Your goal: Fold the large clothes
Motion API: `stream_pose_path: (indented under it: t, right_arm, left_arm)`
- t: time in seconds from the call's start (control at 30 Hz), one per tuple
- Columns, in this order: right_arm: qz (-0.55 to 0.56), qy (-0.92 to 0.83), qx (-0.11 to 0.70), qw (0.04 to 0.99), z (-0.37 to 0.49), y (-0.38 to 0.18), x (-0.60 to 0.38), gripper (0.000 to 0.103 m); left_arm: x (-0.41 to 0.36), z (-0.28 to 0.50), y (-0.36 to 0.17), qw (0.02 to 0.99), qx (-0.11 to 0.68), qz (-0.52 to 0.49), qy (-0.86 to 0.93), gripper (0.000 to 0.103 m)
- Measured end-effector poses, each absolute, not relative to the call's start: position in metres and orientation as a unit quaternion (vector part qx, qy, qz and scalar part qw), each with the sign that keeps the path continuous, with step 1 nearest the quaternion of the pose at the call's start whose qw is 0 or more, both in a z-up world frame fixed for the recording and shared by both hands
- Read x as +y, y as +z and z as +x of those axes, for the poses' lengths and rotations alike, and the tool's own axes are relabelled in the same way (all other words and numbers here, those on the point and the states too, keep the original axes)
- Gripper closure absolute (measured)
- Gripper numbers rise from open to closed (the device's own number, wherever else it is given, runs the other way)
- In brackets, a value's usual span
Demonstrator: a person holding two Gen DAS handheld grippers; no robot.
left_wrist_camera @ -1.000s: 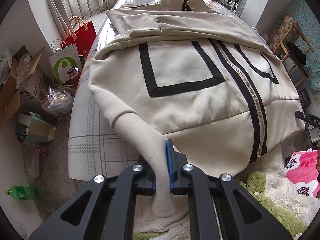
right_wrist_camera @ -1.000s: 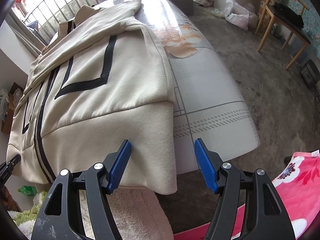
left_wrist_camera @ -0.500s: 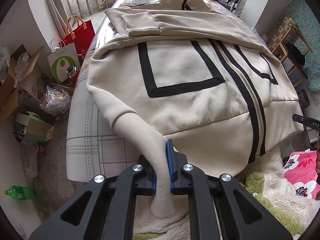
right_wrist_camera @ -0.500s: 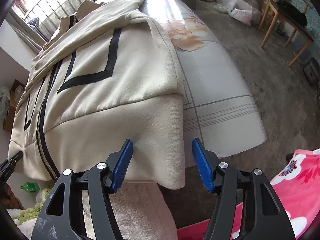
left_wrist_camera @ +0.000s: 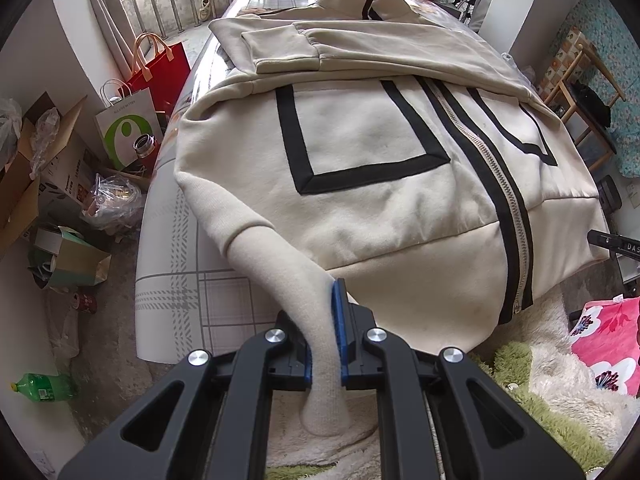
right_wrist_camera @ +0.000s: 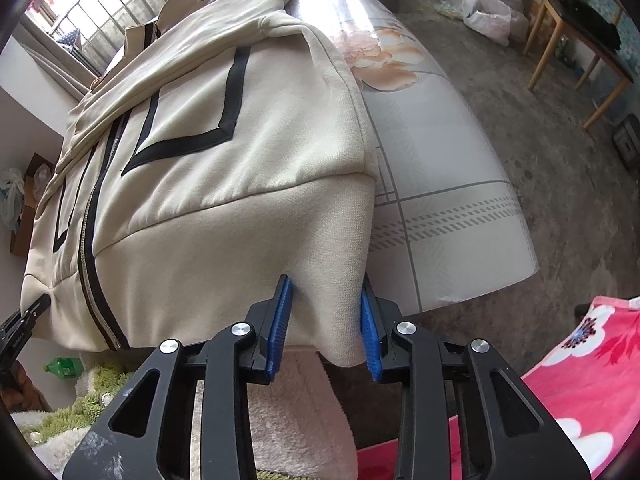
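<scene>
A cream zip jacket (left_wrist_camera: pixel 360 152) with black stripes lies face up on a table (left_wrist_camera: pixel 176 280), its hem hanging over the near edge. My left gripper (left_wrist_camera: pixel 324 332) is shut on the jacket's left sleeve (left_wrist_camera: pixel 276 264), which hangs down through the pads. My right gripper (right_wrist_camera: pixel 326 328) is partly open around the hem's right corner (right_wrist_camera: pixel 340 300); the blue pads sit on either side of the cloth without pinching it. The jacket also shows in the right wrist view (right_wrist_camera: pixel 200 160). The other sleeve is folded across the chest (left_wrist_camera: pixel 288 48).
Bags (left_wrist_camera: pixel 160 68), boxes (left_wrist_camera: pixel 24 184) and a green bottle (left_wrist_camera: pixel 40 386) litter the floor left of the table. A fluffy rug (left_wrist_camera: pixel 540 380) and a pink flowered blanket (right_wrist_camera: pixel 560 380) lie below the near edge. A wooden chair (right_wrist_camera: pixel 580 56) stands at right.
My right gripper has moved in onto the hem corner and its jaws have narrowed around it. My left gripper keeps its hold on the sleeve, barely shifted.
</scene>
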State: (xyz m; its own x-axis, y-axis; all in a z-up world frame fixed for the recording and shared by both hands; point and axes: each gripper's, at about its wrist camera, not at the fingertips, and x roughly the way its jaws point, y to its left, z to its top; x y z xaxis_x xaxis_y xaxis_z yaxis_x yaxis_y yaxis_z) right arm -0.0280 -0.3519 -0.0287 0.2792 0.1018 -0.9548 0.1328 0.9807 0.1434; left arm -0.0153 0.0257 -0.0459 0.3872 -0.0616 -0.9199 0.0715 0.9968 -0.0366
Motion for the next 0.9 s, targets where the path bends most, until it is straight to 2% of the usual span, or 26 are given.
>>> stream_pose_path:
  t: [0.2,0.33,0.57,0.9]
  right_arm:
    - [0.103,-0.01,0.596,0.796,-0.031,-0.026,-0.356,0.093]
    - [0.102,-0.006,0.59,0.801,-0.035,-0.022,-0.354,0.099]
    - [0.118,0.009,0.561,0.819,-0.043,-0.001,-0.354,0.1]
    - [0.21,0.069,0.495,0.841,-0.036,0.031,-0.365,0.1]
  left_arm:
    - [0.025,-0.016,-0.046,0.834,0.551,0.008,-0.038,0.094]
    - [0.024,-0.017,-0.045,0.835,0.549,0.013,-0.035,0.093]
    - [0.021,-0.025,-0.035,0.851,0.523,0.018,-0.043,0.096]
    - [0.041,-0.017,-0.001,0.871,0.475,-0.077,-0.1,0.098]
